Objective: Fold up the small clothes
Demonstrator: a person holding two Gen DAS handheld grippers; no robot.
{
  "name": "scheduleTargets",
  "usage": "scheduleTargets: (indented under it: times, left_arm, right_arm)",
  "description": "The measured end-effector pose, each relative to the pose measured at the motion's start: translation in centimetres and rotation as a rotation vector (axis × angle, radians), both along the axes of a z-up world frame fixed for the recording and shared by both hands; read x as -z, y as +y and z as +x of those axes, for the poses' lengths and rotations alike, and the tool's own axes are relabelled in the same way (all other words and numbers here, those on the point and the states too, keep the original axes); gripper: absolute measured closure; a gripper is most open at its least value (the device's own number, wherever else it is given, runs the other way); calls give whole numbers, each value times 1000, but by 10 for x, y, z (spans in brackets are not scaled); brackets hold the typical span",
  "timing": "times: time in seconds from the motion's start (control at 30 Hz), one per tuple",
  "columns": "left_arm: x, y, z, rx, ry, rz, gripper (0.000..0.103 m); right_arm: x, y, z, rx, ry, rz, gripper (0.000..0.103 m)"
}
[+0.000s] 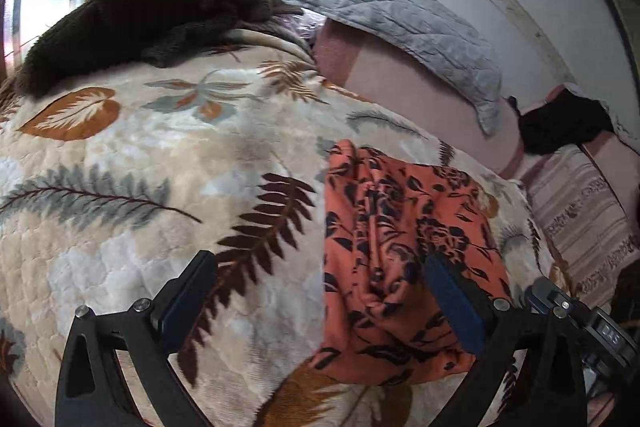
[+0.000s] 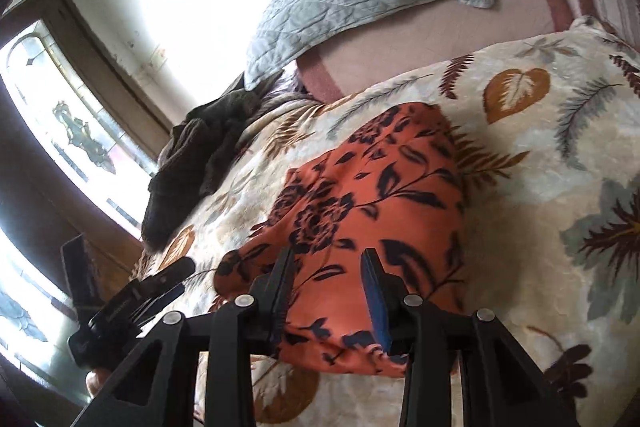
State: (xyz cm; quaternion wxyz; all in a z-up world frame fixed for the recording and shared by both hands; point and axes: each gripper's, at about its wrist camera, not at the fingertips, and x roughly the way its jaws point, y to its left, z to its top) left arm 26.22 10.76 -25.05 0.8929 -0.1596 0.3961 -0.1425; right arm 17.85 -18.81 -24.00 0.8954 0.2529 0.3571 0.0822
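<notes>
An orange garment with a dark floral print [image 1: 400, 247] lies folded on a cream leaf-patterned blanket [image 1: 140, 167]. My left gripper [image 1: 320, 275] is wide open above the blanket, its right finger over the garment's near part. In the right wrist view the same garment [image 2: 360, 195] lies just ahead. My right gripper [image 2: 328, 267] hovers over its near edge with the jaws partly apart and nothing between them. The left gripper [image 2: 160, 287] shows at the lower left of that view.
A dark brown fleece garment [image 1: 152, 15] is heaped at the blanket's far left. A grey quilted pillow [image 1: 400, 27] leans on the wall over a pink sheet [image 1: 420, 99]. A black cloth [image 1: 560, 127] and a striped cover [image 1: 580, 207] lie to the right. A window [image 2: 60, 131] is at left.
</notes>
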Motion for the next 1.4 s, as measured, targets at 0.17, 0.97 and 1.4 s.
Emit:
scheduleTargets:
  times: [0.17, 0.97, 1.4]
  left_arm:
    - [17, -34, 10, 138, 64, -20, 66]
    - [15, -78, -23, 239, -105, 291, 84]
    - [-21, -62, -25, 162, -233, 121, 55]
  right_arm:
    - [45, -17, 25, -7, 154, -13, 65]
    - [48, -70, 26, 33, 110, 222, 50]
    - [12, -70, 75, 40, 58, 27, 51]
